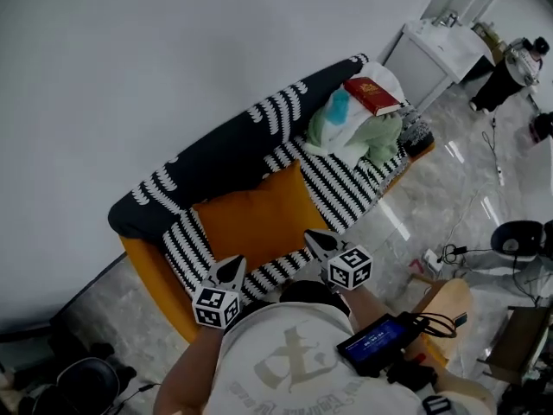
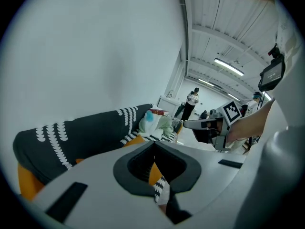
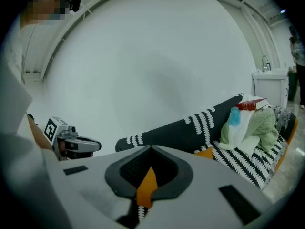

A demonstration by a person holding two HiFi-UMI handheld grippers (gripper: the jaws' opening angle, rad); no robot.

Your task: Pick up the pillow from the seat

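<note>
The fingers of 2 handheld grippers, left gripper (image 1: pixel 233 264) and right gripper (image 1: pixel 313 238), are pressed together and empty, by the near edge of the orange pillow (image 1: pixel 259 216) lying on the striped sofa (image 1: pixel 216 158).

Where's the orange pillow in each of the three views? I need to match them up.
Head view: the orange pillow lies at centre, on the striped sofa.
Left gripper view: only a narrow orange sliver, low at centre.
Right gripper view: an orange sliver low at centre, with a corner showing right of centre.
Shared landmark: the red book at the sofa's other end.
</note>
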